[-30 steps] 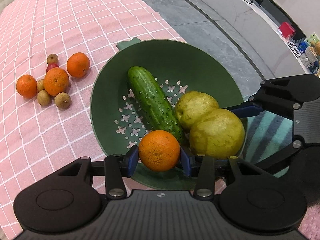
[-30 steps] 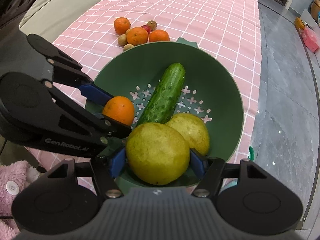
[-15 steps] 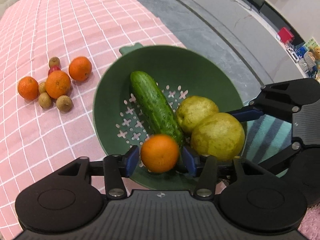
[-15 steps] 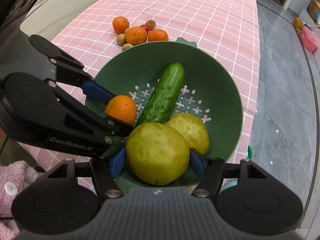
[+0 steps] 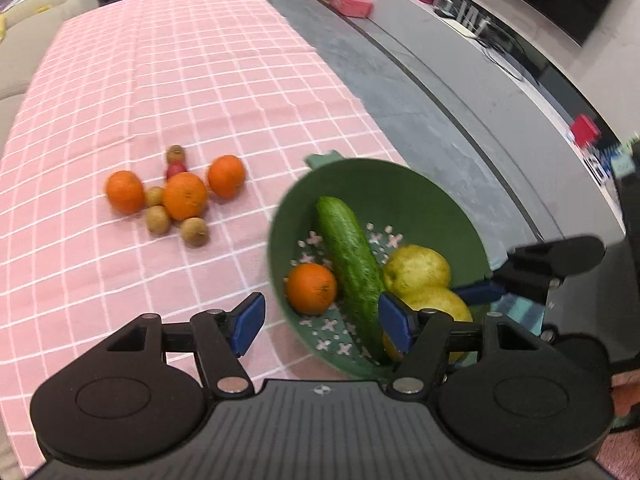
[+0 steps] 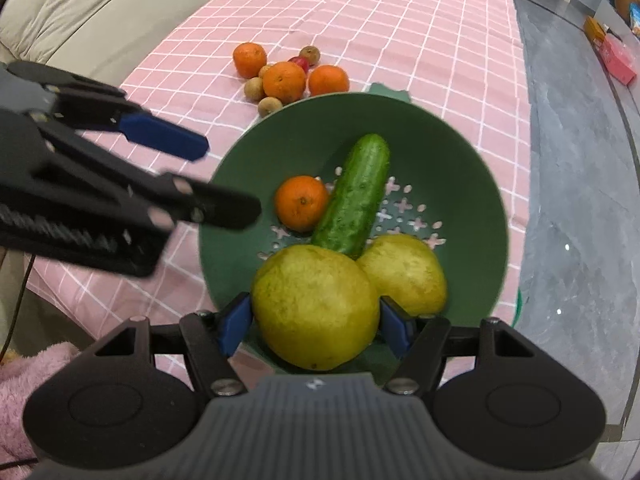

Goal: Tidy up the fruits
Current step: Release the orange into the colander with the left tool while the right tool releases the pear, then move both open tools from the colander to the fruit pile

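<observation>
In the lower middle of the right wrist view, the right gripper (image 6: 316,322) clamps a big yellow-green pear (image 6: 316,306), blue pads pressed to both its sides, poised over the near rim of the green colander (image 6: 460,152). That pear is not set down yet, so this looks like the placing step for it. Beside it in the colander lie a second pear (image 6: 404,272), a cucumber (image 6: 354,196) and an orange (image 6: 302,202), which touches the cucumber's left flank.

Over to the left gripper (image 5: 320,322): its jaws are opening, nothing between them, and it sits at the lower centre of its own view above the colander's near-left edge.

A second ago that same orange was pinched between the left pads; now it rests free on the perforated floor, and the left view has pulled back to take in far more of the pink checked cloth (image 5: 160,80). The right gripper's hold is unchanged.

Next, I'd say, the right jaws need to part to settle the pear, while the left heads for the loose oranges (image 5: 186,196) and small brown fruits (image 5: 194,232) at centre left.
</observation>
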